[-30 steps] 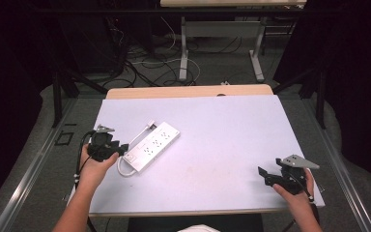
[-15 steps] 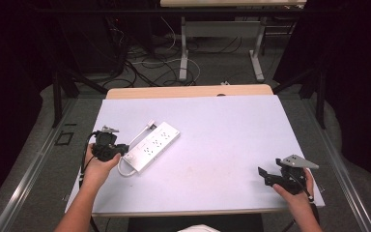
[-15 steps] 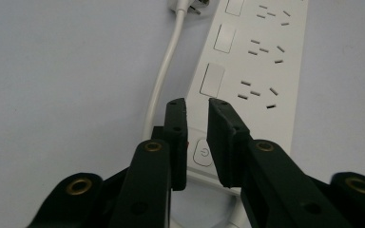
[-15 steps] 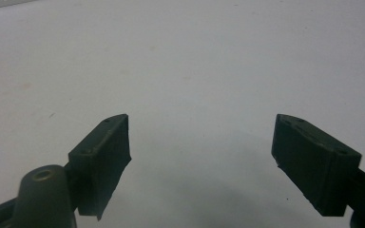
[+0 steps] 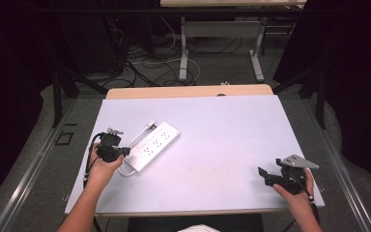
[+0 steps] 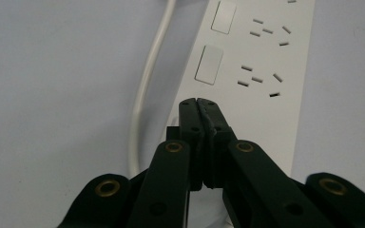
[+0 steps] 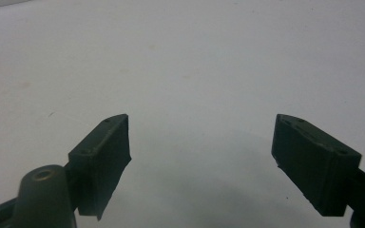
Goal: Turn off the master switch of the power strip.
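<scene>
Left hand-held gripper (image 6: 200, 102), jaws closed, hovers over the white plastic power strip (image 6: 261, 71); right hand-held gripper (image 7: 202, 161), lower right, gapes open.

the high view looks forward and down from above the person's side, taking in the whole table (image 5: 222, 121) and the floor beyond it. the left gripper view rides low and very close, facing along its closed jaws at the power strip (image 6: 266, 95) and its white cord (image 6: 147, 80), the same power strip (image 5: 155, 144) the high view shows at the table's left. the right gripper view sits just above bare tabletop (image 7: 195, 61), facing along its parted jaws, over the near right corner seen from above.
</scene>
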Motion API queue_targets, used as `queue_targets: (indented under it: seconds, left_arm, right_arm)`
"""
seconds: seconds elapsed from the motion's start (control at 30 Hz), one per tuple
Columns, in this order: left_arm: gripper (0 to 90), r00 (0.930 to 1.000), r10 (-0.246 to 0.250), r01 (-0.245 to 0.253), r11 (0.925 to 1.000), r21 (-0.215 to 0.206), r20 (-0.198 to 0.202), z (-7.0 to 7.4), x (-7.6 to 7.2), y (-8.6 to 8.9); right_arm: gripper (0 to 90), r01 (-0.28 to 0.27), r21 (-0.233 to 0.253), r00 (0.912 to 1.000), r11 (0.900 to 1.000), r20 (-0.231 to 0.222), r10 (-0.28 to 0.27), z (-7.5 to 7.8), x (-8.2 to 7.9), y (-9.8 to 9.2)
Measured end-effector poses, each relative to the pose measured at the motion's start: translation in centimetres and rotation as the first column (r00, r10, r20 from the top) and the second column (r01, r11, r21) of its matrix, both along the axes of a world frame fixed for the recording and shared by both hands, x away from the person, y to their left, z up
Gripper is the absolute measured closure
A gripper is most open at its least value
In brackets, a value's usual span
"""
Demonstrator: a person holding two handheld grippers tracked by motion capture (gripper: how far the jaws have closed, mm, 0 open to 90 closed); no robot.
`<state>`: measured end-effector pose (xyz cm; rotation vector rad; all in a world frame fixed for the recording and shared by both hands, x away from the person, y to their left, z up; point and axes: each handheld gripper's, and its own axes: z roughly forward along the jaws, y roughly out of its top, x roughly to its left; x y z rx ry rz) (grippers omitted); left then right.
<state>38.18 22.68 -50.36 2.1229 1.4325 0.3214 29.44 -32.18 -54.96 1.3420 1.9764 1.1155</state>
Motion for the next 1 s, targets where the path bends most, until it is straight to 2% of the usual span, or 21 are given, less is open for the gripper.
queue_targets:
  seconds: [0.1,0.13,0.27,0.3,0.47,0.5,0.8,1.0]
  left_arm:
    - [89.9,0.9997,-0.02,0.02,0.9998,0.005,-0.013,-0.2,0.1,-0.1]
    - [89.9,0.9992,-0.027,0.027,0.9996,0.011,-0.029,-0.2,0.1,-0.1]
    - [89.9,0.9988,-0.038,0.039,0.9991,0.018,-0.031,-0.5,0.2,-0.3]
    - [89.9,0.9991,-0.021,0.022,0.9997,0.012,-0.038,-0.6,0.1,-0.5]
    - [90.0,0.9988,-0.022,0.023,0.9997,0.012,-0.043,-0.8,0.3,-0.6]
    - [90.0,0.9984,-0.035,0.036,0.9992,0.019,-0.044,-0.8,0.3,-0.5]
    - [90.0,0.9982,-0.03,0.032,0.9989,0.033,-0.053,-1.1,0.4,-0.8]
    - [90.0,0.9979,-0.036,0.039,0.9975,0.059,-0.053,-1.1,0.4,-1.0]
  right_arm:
    - [20.2,-0.002,-0.003,1.0,1.0,0.001,0.002,0.0,0.0,0.0]
    - [20.2,-0.004,-0.005,1.0,1.0,0.001,0.004,0.0,0.0,0.0]
    - [20.2,-0.003,-0.001,1.0,1.0,0.0,0.003,0.0,0.0,0.0]
    - [20.2,-0.003,-0.001,1.0,1.0,0.0,0.003,0.0,0.0,0.0]
    - [20.2,-0.003,0.0,1.0,1.0,0.0,0.003,0.0,0.0,0.0]
    - [20.2,-0.003,0.0,1.0,1.0,-0.001,0.003,0.0,0.0,0.0]
    - [20.2,-0.003,-0.005,1.0,1.0,-0.003,0.003,0.0,0.0,0.0]
    - [20.2,-0.009,-0.006,1.0,1.0,0.0,0.009,0.0,0.0,0.0]
